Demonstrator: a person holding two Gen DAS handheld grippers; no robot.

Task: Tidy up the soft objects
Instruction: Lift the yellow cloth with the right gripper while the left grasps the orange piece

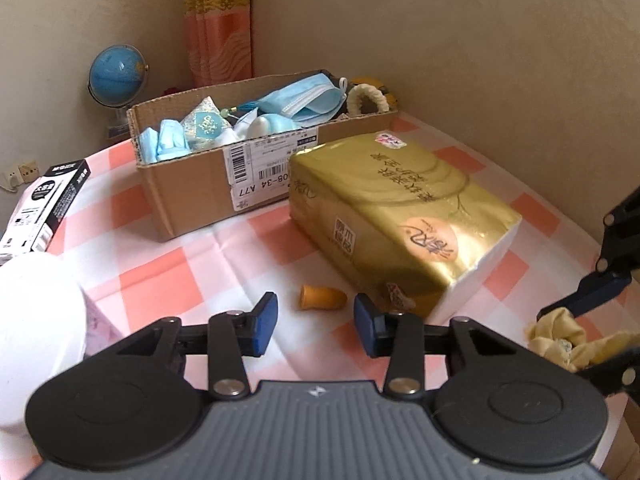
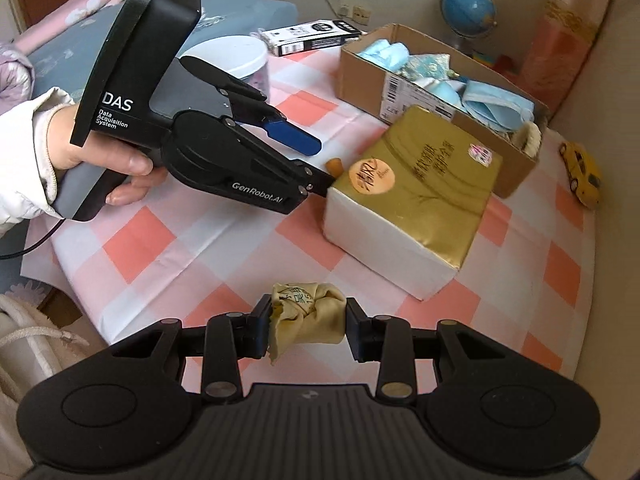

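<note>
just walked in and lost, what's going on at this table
A person is tidying soft things with a handheld gripper in each hand. The right gripper is shut on a crumpled yellow cloth, held above the pink checked tablecloth. The left gripper is open and empty, aimed at a small orange rubber fingertip beside the gold tissue pack. Blue face masks already lie in the cardboard box.

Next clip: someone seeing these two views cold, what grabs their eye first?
Probably the gold tissue pack, lying mid-table on the pink checked cloth in front of the cardboard box of blue face masks. Next, the right gripper shut on a crumpled yellow cloth, and the left gripper open above a small orange cone.
</note>
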